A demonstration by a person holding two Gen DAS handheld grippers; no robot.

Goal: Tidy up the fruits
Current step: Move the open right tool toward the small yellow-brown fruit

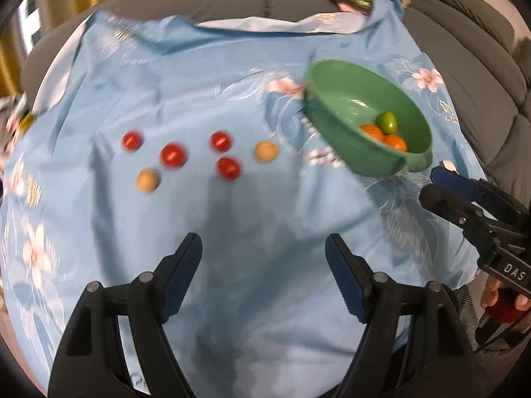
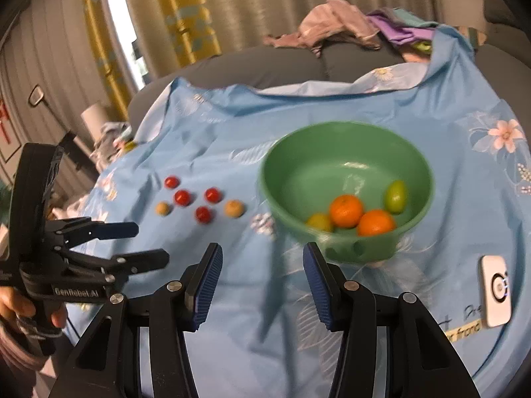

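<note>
A green bowl (image 1: 335, 132) (image 2: 298, 165) stands on the right of the blue flowered cloth (image 1: 199, 83). It holds two oranges (image 2: 345, 210), a green fruit (image 2: 395, 195) and a yellow one (image 2: 319, 221). Left of the bowl lie several small red tomatoes (image 1: 172, 155) (image 2: 182, 197) and two tan round fruits (image 1: 266, 151) (image 2: 234, 208). My left gripper (image 1: 264, 242) (image 2: 151, 243) hovers open over bare cloth, nearer than the tomatoes. My right gripper (image 2: 262, 248) (image 1: 433, 182) is open too, nothing between its pads, just short of the bowl's near rim.
A white device (image 2: 496, 290) lies on the cloth at the right. Grey sofa cushions (image 1: 464, 76) ring the cloth. A heap of clothes (image 2: 332, 23) sits at the back. A person's hand (image 2: 20, 305) holds the left gripper's handle.
</note>
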